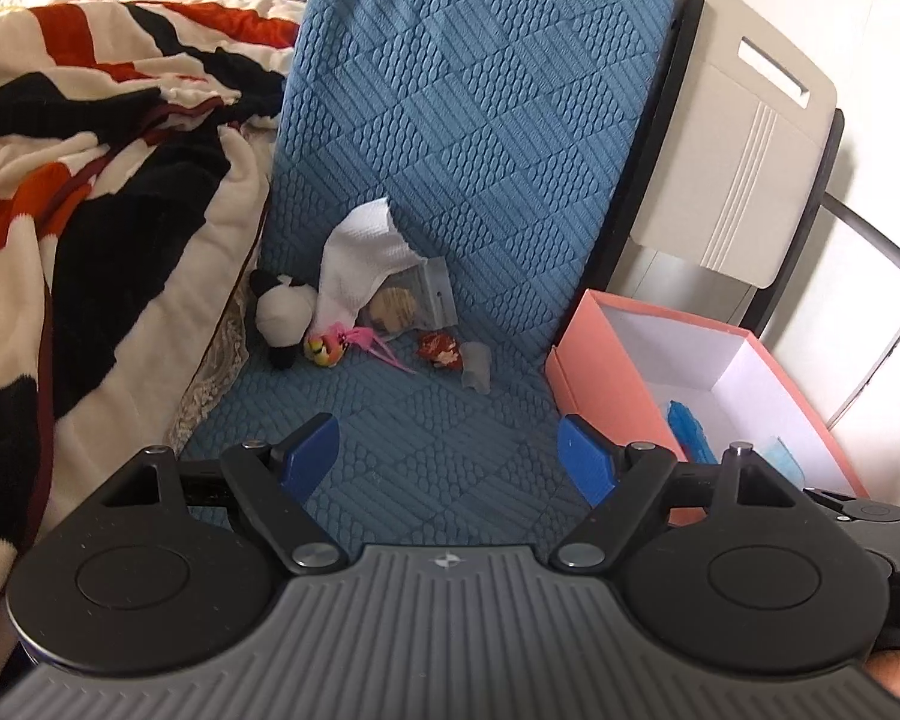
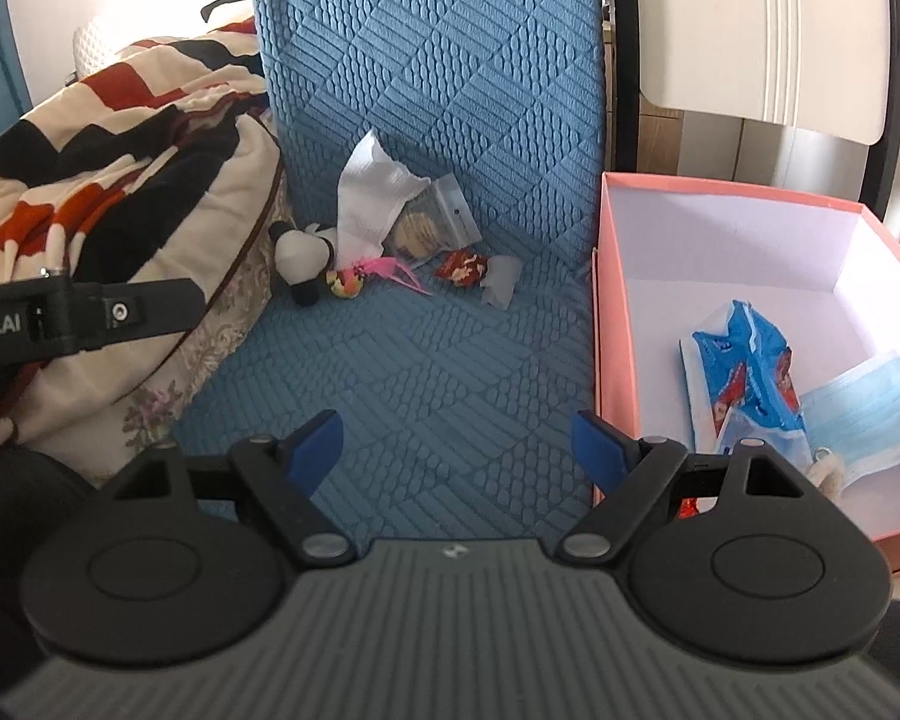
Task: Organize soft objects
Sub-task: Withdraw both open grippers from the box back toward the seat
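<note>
Small soft items lie at the back of a blue quilted mat (image 1: 438, 396): a panda plush (image 1: 282, 315), a white tissue (image 1: 363, 252), a clear zip bag (image 1: 417, 300), a colourful ball toy with pink feathers (image 1: 330, 351) and a red wrapped item (image 1: 441, 353). They also show in the right wrist view: the panda (image 2: 299, 258), the tissue (image 2: 372, 198), the red item (image 2: 462, 269). A pink box (image 2: 606, 312) holds a blue tissue pack (image 2: 744, 372) and a face mask (image 2: 870, 414). My left gripper (image 1: 450, 456) and right gripper (image 2: 459, 450) are open and empty above the mat.
A red, black and cream blanket (image 1: 90, 192) is heaped at the left. A beige folding chair (image 1: 744, 138) stands behind the box (image 1: 606, 396). The left gripper's body (image 2: 78, 318) shows at the left edge of the right wrist view.
</note>
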The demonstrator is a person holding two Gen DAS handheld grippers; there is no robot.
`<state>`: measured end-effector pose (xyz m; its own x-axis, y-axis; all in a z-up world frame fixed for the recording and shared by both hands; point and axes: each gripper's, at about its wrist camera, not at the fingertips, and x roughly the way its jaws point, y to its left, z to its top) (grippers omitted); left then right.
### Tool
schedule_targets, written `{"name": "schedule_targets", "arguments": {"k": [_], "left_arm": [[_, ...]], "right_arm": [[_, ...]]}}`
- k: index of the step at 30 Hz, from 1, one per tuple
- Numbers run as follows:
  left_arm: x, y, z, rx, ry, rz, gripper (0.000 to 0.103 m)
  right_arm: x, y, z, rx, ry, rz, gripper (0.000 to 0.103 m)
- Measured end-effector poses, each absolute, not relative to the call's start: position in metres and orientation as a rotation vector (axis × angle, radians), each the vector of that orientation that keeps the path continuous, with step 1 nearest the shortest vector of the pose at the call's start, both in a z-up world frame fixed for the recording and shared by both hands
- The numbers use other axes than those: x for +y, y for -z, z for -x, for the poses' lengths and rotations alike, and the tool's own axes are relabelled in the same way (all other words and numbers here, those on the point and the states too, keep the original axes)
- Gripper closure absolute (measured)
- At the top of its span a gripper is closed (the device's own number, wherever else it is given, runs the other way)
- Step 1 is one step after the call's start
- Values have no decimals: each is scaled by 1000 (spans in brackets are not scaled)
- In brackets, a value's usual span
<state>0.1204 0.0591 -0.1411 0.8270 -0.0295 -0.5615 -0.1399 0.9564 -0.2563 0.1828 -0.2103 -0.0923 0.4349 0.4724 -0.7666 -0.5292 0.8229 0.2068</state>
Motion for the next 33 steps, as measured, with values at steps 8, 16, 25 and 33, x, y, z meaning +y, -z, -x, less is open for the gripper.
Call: {"name": "schedule_targets", "arguments": {"k": [8, 16, 25, 33], "left_arm": [[64, 155, -121, 592, -74, 288, 19], [73, 170, -129, 581, -81, 295, 19], [83, 182, -162, 595, -83, 344, 19], [103, 194, -199, 651, -77, 411, 19]], "right_arm": [[-208, 106, -179, 948, -607, 57, 18], [-195, 112, -182, 931, -601, 71, 18], [-192, 121, -198, 908, -600, 37, 18], [-175, 132, -218, 878, -613, 58, 18]]}}
